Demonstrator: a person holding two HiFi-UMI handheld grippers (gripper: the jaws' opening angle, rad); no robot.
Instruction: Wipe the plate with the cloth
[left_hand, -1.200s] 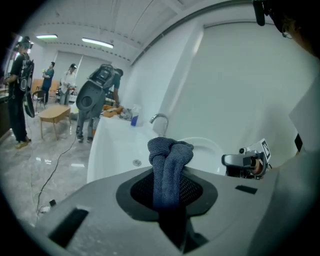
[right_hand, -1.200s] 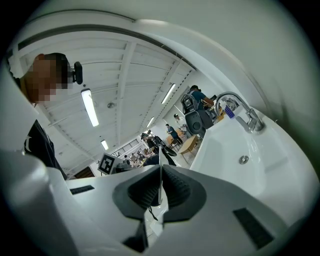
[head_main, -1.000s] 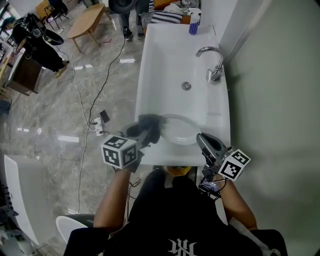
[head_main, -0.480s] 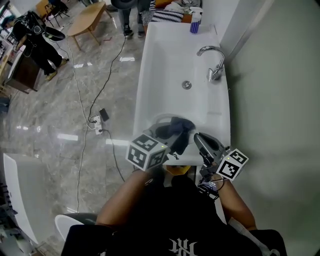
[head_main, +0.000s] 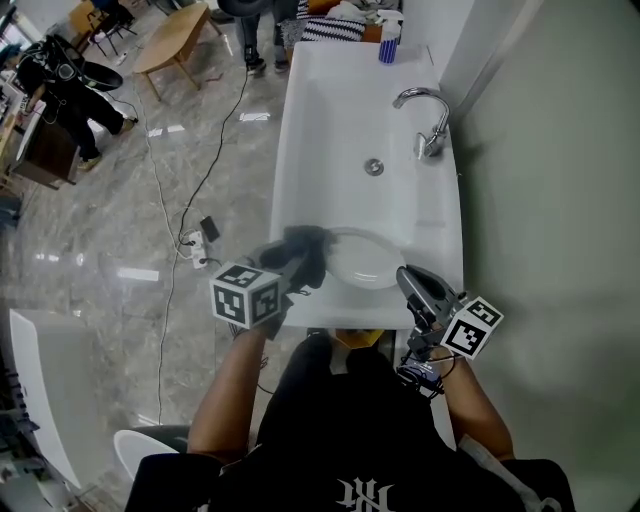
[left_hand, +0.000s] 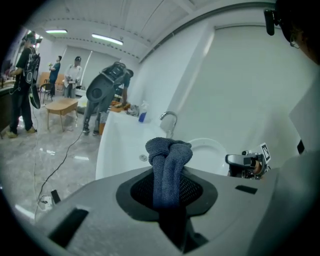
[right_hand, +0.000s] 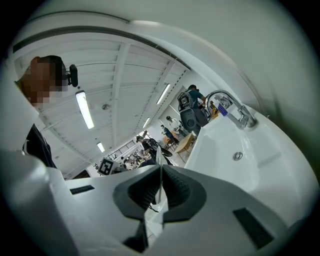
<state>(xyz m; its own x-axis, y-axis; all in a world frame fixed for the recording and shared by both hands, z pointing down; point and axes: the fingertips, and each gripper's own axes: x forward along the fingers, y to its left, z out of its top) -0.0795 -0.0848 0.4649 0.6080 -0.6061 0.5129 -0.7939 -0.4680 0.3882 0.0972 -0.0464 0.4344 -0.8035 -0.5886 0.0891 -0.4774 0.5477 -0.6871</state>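
Your left gripper (head_main: 297, 268) has its jaws closed on the bunched dark cloth (left_hand: 167, 162), which sits at the left edge of the white plate (head_main: 362, 262). Your right gripper (head_main: 408, 282) pinches the plate's right rim, jaws almost together on the thin edge; the plate is at the near end of the sink (head_main: 330, 110)

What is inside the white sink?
The sink holds a plate at its near end and a drain in the middle. The cloth covers the plate's left edge, so that part is hidden.
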